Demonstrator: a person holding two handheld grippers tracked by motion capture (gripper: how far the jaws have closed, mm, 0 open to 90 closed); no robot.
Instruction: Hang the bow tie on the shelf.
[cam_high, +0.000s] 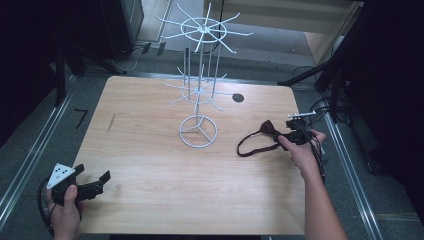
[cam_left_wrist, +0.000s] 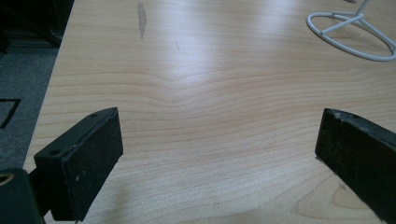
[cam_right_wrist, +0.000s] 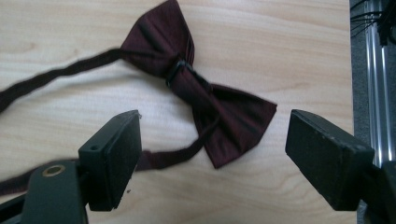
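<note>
Bow tie (cam_right_wrist: 219, 100), dark maroon with a thin strap, lies flat near the surface's (cam_high: 150, 165) right edge, its strap ends cut off in the right gripper view. Right gripper (cam_right_wrist: 212, 158) hovers released, jaws either side of one wing. Left gripper (cam_high: 92, 182), also released, sits at the near-left corner over bare wood. Farther back stands a white wire rack (cam_high: 199, 131).

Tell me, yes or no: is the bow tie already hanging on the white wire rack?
No, the bow tie lies flat on the table, apart from the rack.
</note>
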